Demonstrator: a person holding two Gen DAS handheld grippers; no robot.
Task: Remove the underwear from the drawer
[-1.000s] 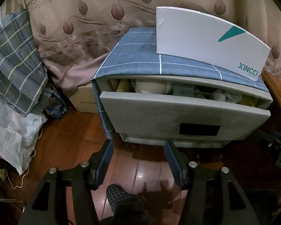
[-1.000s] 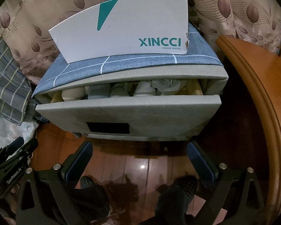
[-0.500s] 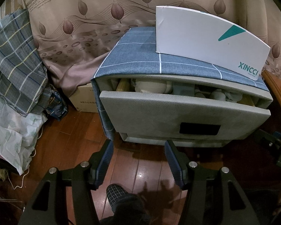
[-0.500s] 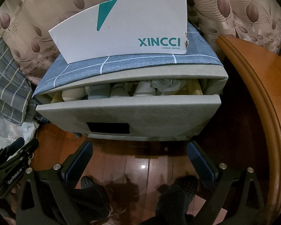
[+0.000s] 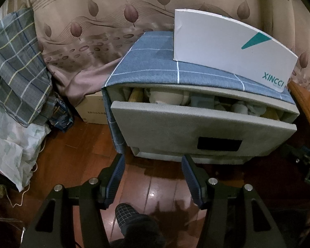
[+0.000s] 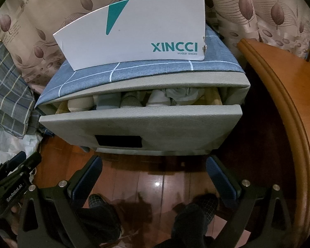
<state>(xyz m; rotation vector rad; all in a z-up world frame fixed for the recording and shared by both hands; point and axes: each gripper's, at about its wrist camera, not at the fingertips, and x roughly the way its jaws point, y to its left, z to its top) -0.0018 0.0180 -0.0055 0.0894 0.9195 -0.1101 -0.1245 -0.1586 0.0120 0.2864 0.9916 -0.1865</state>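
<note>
While both claws, left claw [image 5: 153, 161] and right claw [image 6: 154, 163], gape empty, rolled underwear [image 6: 155, 98] fills the felt-fronted drawer [image 6: 155, 124].

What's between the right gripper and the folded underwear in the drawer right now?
In the right wrist view, the open right gripper hangs above bare wooden floor; the drawer's grey front panel stands between it and the rolled underwear behind.

Matt grey fabric drawer [image 5: 196, 128], glossy wooden floor [image 5: 155, 188], smooth white cardboard shoe box [image 6: 134, 31].
</note>
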